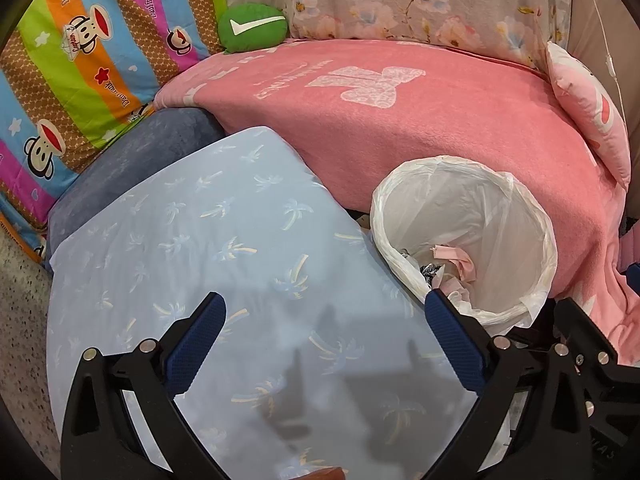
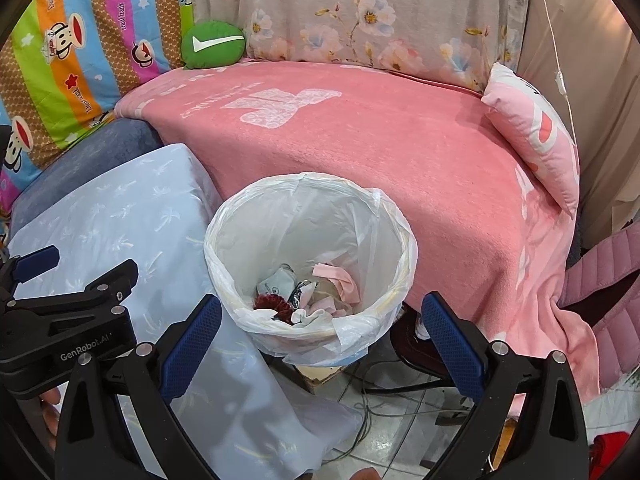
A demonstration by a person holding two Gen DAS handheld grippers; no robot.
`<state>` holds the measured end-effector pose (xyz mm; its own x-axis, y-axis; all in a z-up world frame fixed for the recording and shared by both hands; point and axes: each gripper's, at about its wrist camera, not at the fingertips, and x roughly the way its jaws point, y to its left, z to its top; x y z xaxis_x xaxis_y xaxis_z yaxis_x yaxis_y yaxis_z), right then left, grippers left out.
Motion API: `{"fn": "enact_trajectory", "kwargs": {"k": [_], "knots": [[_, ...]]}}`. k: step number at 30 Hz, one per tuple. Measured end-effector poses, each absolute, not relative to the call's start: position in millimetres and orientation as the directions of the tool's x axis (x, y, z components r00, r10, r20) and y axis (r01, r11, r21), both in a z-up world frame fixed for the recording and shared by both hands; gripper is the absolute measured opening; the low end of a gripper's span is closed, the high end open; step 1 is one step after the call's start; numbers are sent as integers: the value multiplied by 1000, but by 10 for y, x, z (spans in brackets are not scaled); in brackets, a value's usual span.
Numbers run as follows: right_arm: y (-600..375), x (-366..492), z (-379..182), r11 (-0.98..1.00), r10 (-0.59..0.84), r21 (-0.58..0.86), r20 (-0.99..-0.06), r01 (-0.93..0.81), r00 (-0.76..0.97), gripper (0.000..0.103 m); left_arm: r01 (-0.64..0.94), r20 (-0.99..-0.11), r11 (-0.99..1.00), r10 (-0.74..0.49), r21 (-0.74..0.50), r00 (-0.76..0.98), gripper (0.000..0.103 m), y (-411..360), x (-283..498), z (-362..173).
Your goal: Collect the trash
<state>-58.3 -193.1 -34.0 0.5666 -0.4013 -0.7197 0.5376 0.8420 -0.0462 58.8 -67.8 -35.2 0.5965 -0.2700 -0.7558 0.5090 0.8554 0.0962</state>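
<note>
Hovering wide open and empty, the right gripper (image 2: 320, 328) flanks the bin (image 2: 396, 224); left gripper (image 1: 324, 328) likewise beside it. Snagging the liner (image 2: 240, 240) could tip the bin.

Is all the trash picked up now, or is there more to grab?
Done: crumpled pink and white scraps lie inside the white plastic-lined bin. In hand: nothing; the left gripper and right gripper are both open and empty. Left: no loose trash shows on the pink blanket.
</note>
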Motion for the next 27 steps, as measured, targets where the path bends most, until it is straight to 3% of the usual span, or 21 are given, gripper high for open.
{"fn": "enact_trajectory", "kwargs": {"k": [27], "knots": [[-1955,-626,-357,835,-409,-48,-721,549,560,98,483,-761,871,-251,93,598,96,-637,548,-374]]}}
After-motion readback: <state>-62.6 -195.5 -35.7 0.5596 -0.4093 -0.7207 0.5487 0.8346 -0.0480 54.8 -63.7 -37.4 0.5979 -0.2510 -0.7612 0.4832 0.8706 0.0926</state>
